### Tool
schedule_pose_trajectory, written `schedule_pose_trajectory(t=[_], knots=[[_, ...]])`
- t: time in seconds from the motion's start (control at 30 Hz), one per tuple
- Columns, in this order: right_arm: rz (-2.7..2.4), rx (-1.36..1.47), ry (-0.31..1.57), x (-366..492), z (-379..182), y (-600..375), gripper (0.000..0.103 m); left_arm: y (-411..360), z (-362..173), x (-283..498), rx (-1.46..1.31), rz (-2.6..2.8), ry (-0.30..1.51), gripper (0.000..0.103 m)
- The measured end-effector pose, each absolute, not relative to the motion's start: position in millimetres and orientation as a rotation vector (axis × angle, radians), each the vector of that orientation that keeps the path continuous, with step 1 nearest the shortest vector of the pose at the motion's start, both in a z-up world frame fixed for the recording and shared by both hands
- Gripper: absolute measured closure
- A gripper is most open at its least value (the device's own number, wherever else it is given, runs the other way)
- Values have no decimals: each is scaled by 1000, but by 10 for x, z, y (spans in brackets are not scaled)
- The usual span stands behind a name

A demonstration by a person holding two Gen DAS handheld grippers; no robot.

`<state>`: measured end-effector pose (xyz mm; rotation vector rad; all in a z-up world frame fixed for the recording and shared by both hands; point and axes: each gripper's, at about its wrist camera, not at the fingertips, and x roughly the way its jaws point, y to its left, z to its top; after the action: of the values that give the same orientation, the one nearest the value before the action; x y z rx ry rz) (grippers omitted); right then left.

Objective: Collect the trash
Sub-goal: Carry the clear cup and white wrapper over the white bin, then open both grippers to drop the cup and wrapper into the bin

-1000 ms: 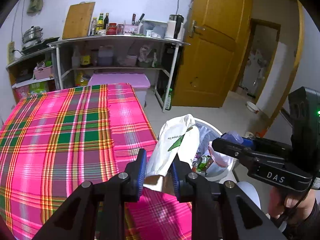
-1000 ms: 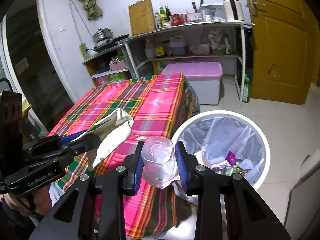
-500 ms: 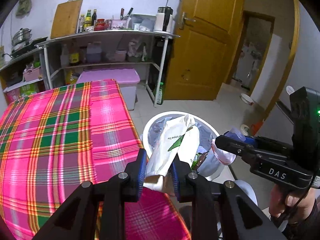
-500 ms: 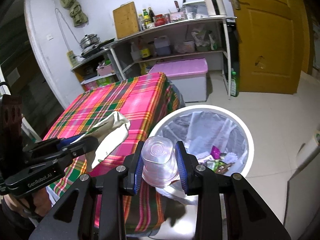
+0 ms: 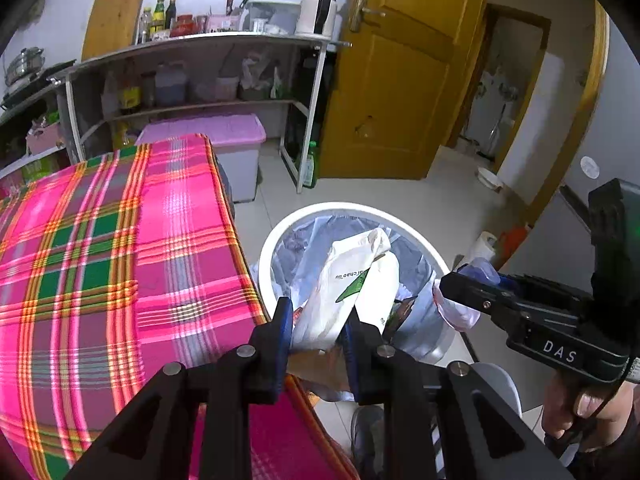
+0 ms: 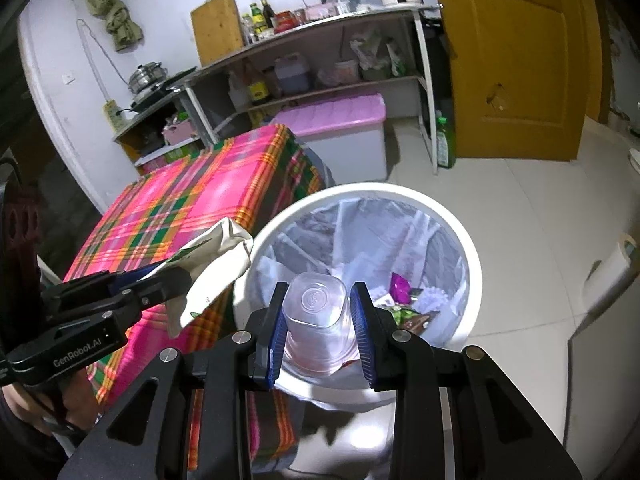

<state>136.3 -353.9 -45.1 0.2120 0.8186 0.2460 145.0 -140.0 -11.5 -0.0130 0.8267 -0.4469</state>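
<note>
Left wrist: left gripper (image 5: pixel 316 326) clamped on white bag (image 5: pixel 352 280), over bin (image 5: pixel 266 256) near its table-side rim; light, could drape there on release. Right wrist: right gripper (image 6: pixel 319 326) pinching clear cup (image 6: pixel 318 320), above near rim; early release may bounce it out.

pink plaid tablecloth (image 5: pixel 100 264) on the table, purple-lidded storage box (image 6: pixel 340 116) under the shelf, cutting board (image 6: pixel 218 28) leaning on the wall, sauce bottles (image 5: pixel 160 14) beside it, yellow-brown door (image 5: pixel 400 92), steel pot (image 6: pixel 146 76)
</note>
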Motion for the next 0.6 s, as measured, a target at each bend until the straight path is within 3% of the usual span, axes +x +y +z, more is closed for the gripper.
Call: schedule_pose_trajectory(t=[0.5,0.6], knots=[[204,234,909,1568,-779,-3698,70,-1727,-434,1749,48,-480,908,79],[194,233,915,1578,-808,-3729,62,-1762,-473,1810,50,-479,924,79]])
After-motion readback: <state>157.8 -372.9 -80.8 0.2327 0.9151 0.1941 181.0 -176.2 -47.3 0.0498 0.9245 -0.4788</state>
